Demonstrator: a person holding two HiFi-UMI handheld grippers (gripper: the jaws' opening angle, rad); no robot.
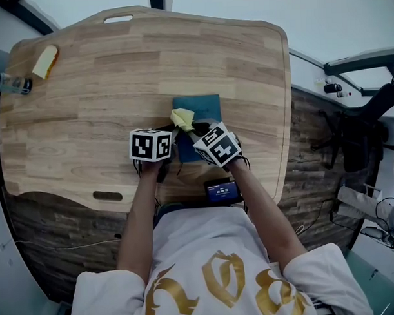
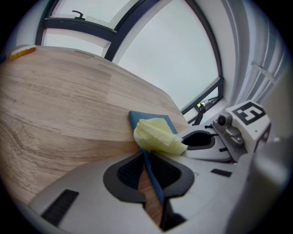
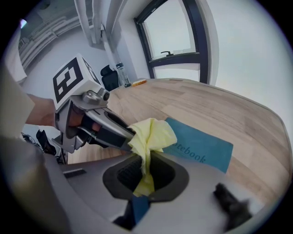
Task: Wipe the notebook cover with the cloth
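Note:
A blue notebook (image 1: 205, 108) lies on the wooden table (image 1: 85, 93), a little in from its near edge. My left gripper (image 1: 174, 135) is shut on the notebook's left edge; in the left gripper view the thin blue cover (image 2: 149, 116) runs between the dark pads of that gripper (image 2: 147, 157). My right gripper (image 1: 193, 128) is shut on a yellow cloth (image 1: 182, 116). The bunched cloth (image 3: 151, 135) rises out of the right gripper (image 3: 145, 160) and rests on the notebook (image 3: 201, 148) near its left edge, beside the left gripper (image 3: 107, 128). In the left gripper view the cloth (image 2: 158, 136) covers part of the cover.
At the table's far left corner sit a yellow object (image 1: 45, 61) and a small bottle (image 1: 7, 83). A dark device with a lit screen (image 1: 222, 190) rests at the near edge by my right arm. An office chair (image 1: 370, 115) stands off to the right of the table.

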